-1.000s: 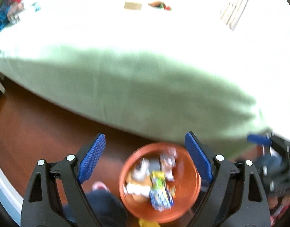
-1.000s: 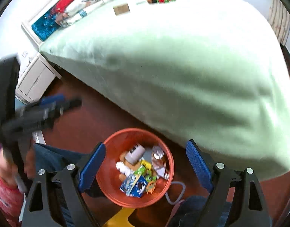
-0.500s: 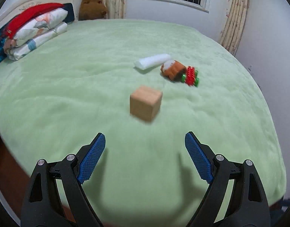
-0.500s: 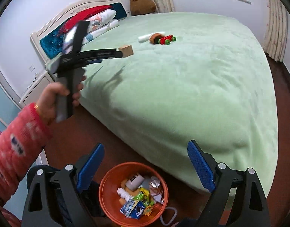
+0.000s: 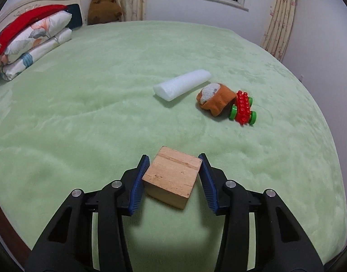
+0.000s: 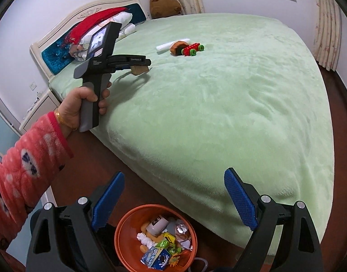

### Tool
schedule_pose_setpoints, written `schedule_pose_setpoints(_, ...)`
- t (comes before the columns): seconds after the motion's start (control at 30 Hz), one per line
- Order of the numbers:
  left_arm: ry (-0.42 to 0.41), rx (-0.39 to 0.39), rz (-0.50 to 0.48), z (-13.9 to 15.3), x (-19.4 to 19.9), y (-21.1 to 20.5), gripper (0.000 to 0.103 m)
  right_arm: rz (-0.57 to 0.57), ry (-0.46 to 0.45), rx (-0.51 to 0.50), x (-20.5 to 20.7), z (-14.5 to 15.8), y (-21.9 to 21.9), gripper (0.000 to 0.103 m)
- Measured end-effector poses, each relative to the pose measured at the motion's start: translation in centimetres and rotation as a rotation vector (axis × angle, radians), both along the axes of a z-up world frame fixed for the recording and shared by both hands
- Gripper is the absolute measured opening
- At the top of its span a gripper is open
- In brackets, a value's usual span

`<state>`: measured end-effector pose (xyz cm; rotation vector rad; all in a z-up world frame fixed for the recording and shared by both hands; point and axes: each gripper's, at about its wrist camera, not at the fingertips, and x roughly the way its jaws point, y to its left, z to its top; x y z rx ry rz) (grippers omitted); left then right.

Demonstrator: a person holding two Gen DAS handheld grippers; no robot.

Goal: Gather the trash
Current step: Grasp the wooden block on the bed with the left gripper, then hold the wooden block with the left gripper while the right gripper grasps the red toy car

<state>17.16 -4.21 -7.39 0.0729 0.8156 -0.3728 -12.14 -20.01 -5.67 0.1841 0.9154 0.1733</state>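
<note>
Left tongs (image 5: 173, 176) straddling the wooden block (image 5: 173, 178) on the bed (image 5: 105, 104), pads beside its sides but contact unclear. Right tongs (image 6: 173, 200) spread wide, waiting above the orange trash bin (image 6: 125, 224).

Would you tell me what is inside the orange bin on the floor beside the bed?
The orange bin holds a heap of trash: a white cup, crumpled foil, white tissue, a blue snack packet and green wrappers. Anything beneath that heap is covered.
</note>
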Motion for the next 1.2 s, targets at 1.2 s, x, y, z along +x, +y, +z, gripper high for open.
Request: schedule_pose_setpoints(1.2, -0.074, -0.205, 0.045, 5.0, -11.3, 7.2, 0.044, -0.205, 0.153, -0.116, 35.5, -0.7, 0.8, 0.080)
